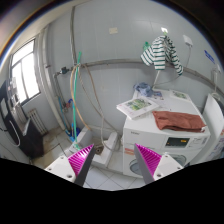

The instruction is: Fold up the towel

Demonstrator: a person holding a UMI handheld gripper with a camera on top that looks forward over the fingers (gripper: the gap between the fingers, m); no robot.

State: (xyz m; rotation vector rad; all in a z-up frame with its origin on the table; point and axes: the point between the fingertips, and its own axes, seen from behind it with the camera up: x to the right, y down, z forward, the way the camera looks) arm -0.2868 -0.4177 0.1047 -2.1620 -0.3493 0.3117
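Observation:
A reddish-brown towel [179,121] lies bunched on top of a white washing machine [170,140], well beyond my right finger. My gripper [115,160] is open and empty, held in the air over the tiled floor [108,170], far short of the towel. Its two magenta pads [82,157] stand wide apart with nothing between them.
A printed paper or book [138,106] lies on the machine's left part. A striped green-and-white garment [162,52] hangs on the wall above. Hoses and pipes [73,100] run down the wall at the left, by a window [26,75]. A small white bin [84,137] stands on the floor.

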